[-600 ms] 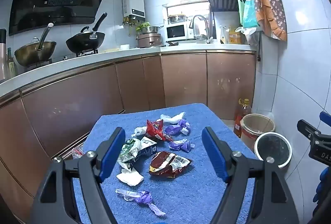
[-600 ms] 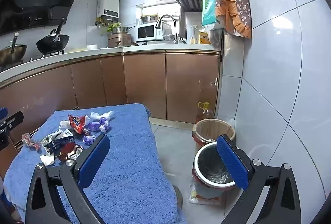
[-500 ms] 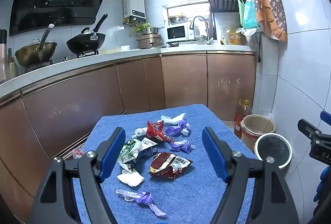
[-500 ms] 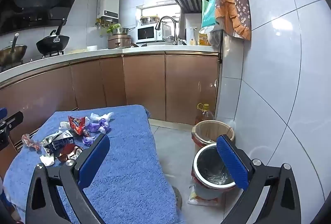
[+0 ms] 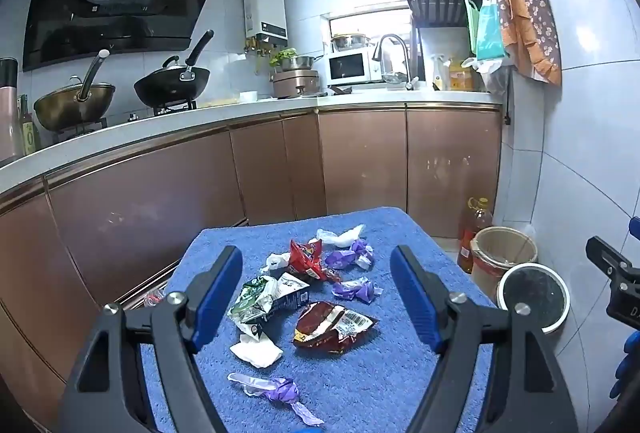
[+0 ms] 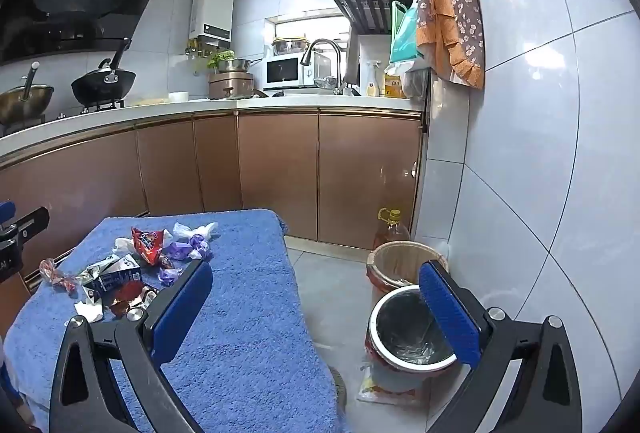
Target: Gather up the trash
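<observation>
Now your left gripper point(image 5: 316, 297) hangs spread above the crumpled dark-red snack wrapper point(image 5: 334, 325), framing a grab; your right gripper point(image 6: 316, 305), spread too, waits beside the steel-rimmed round bin point(image 6: 412, 329).

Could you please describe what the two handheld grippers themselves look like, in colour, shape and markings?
Both the left gripper and the right gripper have black, angular frames with triangular cut-outs and silver round bolt heads. Each finger carries a flat, ribbed blue pad. The right gripper's body shows partial white lettering in the left view. A blue glove is visible beside it. No cables show.
</observation>
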`<state>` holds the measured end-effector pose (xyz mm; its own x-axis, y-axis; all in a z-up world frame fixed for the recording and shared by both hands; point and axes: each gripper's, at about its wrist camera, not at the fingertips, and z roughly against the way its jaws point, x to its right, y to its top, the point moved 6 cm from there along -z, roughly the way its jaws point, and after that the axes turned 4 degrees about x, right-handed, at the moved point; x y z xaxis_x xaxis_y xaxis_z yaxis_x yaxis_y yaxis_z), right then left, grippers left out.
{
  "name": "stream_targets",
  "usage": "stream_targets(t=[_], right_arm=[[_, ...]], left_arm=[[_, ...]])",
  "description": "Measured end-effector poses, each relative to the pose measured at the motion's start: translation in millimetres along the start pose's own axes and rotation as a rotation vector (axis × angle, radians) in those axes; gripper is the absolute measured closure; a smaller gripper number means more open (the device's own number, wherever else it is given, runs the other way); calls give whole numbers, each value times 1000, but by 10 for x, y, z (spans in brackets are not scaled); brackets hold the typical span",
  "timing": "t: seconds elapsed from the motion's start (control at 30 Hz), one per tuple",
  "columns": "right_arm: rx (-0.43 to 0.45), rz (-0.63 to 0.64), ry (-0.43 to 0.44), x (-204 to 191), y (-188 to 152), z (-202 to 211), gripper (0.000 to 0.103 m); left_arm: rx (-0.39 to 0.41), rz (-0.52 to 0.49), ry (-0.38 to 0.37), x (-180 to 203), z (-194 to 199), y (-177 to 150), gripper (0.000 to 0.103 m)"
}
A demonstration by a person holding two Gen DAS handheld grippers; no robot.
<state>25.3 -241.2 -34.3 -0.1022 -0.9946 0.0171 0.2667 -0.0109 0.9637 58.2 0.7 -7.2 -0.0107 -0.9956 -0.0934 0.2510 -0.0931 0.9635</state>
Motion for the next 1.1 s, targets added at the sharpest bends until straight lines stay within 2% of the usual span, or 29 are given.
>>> stream_targets(t=[0.6, 0.63, 0.9, 1.1], right_arm=[[43, -10, 21, -68, 70, 117, 0], [43, -11, 22, -76, 79, 128, 0], [47, -18, 32, -86, 133, 209, 0], [42, -14, 33, -64, 123, 214, 0]], left_arm=[[16, -22, -7, 71, -61, 112, 28], [29, -24, -8, 36, 66, 40, 28], [59, -40, 0, 37, 174, 98, 28], [48, -55, -16, 93, 198, 103, 28]])
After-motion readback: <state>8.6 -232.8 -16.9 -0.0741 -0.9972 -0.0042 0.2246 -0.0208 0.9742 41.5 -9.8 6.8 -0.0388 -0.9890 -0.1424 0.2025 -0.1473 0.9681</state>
